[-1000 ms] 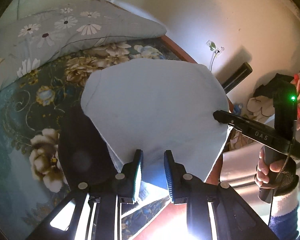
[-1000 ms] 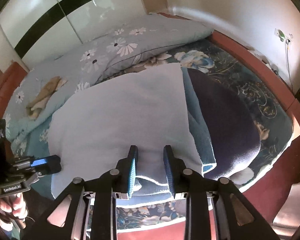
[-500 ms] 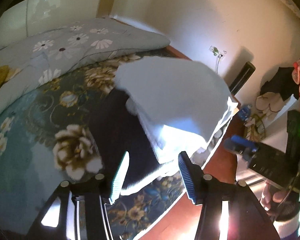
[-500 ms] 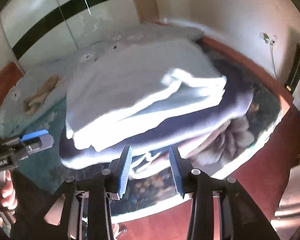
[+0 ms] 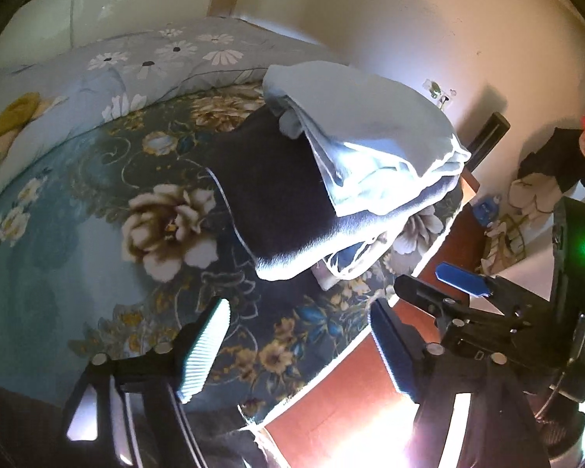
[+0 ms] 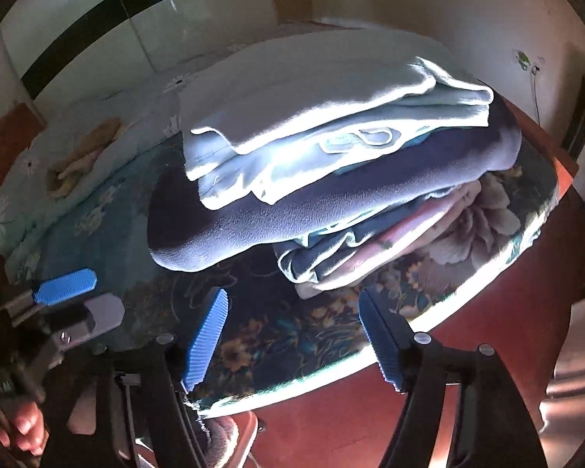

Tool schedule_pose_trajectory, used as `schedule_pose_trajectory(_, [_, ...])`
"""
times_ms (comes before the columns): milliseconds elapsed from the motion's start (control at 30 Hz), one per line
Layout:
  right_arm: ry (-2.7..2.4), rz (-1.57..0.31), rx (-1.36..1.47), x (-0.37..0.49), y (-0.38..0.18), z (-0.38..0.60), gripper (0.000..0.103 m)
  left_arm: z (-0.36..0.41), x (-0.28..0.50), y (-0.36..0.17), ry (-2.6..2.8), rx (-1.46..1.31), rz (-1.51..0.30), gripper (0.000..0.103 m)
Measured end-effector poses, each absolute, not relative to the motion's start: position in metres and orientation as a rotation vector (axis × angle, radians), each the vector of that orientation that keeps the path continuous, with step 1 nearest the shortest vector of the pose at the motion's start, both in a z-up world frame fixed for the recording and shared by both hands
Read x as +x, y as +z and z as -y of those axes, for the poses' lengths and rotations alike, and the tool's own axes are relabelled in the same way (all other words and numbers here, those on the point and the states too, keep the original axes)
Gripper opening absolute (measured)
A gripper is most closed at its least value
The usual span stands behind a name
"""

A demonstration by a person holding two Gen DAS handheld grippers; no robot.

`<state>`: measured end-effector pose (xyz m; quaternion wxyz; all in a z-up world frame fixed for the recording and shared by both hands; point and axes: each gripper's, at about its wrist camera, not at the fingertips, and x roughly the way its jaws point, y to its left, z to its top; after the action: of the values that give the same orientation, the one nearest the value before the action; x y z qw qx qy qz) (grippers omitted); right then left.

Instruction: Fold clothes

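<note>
Left gripper (image 5: 300,345) and right gripper (image 6: 292,337) both spread wide, empty, clear of bed (image 6: 277,335). Light-blue garment (image 6: 312,117) lay folded atop dark fleece (image 6: 292,210) on stack near bed edge. Judged soft, light, slip-prone; grip folded edge, all layers.

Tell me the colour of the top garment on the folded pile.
Pale blue garment, clearest in the left wrist view.
</note>
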<state>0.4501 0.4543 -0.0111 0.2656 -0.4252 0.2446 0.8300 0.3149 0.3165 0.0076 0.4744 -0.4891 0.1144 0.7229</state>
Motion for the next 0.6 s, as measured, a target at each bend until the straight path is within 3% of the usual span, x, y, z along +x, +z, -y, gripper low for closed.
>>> schedule_pose_trajectory(133, [2.211,-0.713,-1.139,0.456,-0.011,-0.451,0.074,-0.304,0.316,0.011,1.788,-1.181,-0.258,0.09])
schedule_pose_trajectory(200, [2.2,-0.724,-1.154,0.457,-0.011,-0.448,0.089,-0.299,0.316,0.013,1.801,-1.181,-0.244,0.091])
schedule_pose_trajectory(467, [2.219,-0.689,-1.151,0.456,0.0,-0.432,0.096,-0.28,0.32,0.017,1.832,-1.162,-0.212,0.102])
schedule_pose_trajectory(600, [2.217,-0.669,-1.164,0.456,0.002,-0.423,0.096,-0.275,0.322,0.018,1.83,-1.168,-0.201,0.103])
